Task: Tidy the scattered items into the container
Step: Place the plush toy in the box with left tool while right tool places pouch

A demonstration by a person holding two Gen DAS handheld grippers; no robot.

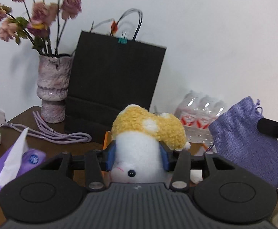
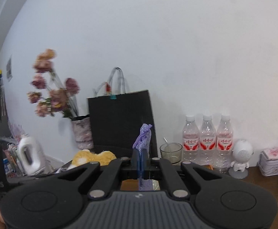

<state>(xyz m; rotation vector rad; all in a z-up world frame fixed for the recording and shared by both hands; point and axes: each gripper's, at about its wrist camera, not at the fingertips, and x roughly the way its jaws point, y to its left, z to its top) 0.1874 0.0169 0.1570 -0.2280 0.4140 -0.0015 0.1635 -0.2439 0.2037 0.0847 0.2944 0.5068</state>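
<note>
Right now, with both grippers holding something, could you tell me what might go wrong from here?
1. The left gripper pinches the plush toy only at its soft white middle; it may slip out.
2. The right gripper holds the purple pouch by a thin edge; it could slide free.
3. The vase of dried flowers stands close by; a swing could topple it.

Plush toy [image 1: 148, 133]: yellow curly top with white spots, white body, black eye. Drawstring pouch [image 1: 247, 143]: lilac weave. Paper bag [image 1: 116, 76]: plain black, teal clip. Vase [image 1: 53, 87]: mottled pink-grey; flowers [image 1: 37, 15] faded pink. Bottles [image 2: 207, 139]: clear, red-and-white labels. Table [image 1: 62, 147]: dark brown.
</note>
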